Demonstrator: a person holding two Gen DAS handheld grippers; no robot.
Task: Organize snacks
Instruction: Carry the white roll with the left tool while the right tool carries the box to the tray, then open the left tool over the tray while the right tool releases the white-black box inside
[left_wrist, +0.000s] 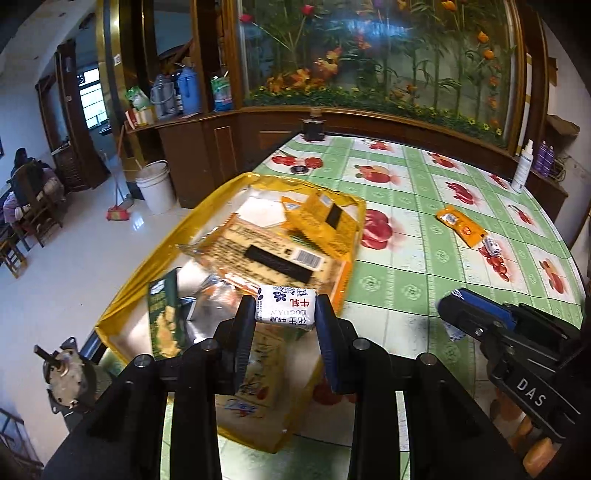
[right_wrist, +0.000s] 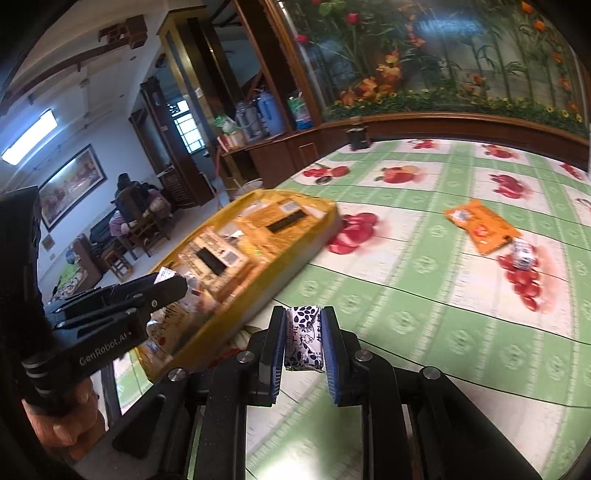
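Snacks fill a yellow tray (left_wrist: 110, 317) at the left edge of the table (left_wrist: 424, 266), which wears a green checked cloth printed with red fruit. In the left wrist view the tray's near end holds a tall green packet (left_wrist: 164, 321) standing against its left wall, and further in lie flat orange packets (left_wrist: 280, 251) with black strips and barcodes, overlapping one another. Above the near part of the tray hangs the left gripper (left_wrist: 285, 308), its fingers pinching a small white candy (left_wrist: 286, 304) with blue and red print; the candy sits crosswise between the fingertips, over the packets rather than touching them.

To the right of the tray, over bare cloth near the table's front edge, the right gripper (right_wrist: 303, 338) clamps a second white candy with purple pattern (right_wrist: 303, 338), held upright between the blue pads (right_wrist: 332, 343), just beside the tray's right wall. In the left wrist view this gripper (left_wrist: 452, 317) appears low on the right with a bit of wrapper showing at its tip.

Further right, toward the table's right edge, an orange packet (right_wrist: 480, 225) lies flat on the cloth, and one more wrapped candy (right_wrist: 522, 253) rests touching its near corner. A white bottle (left_wrist: 522, 166) stands at the far right edge, and a dark jar (left_wrist: 313, 127) stands at the far edge.
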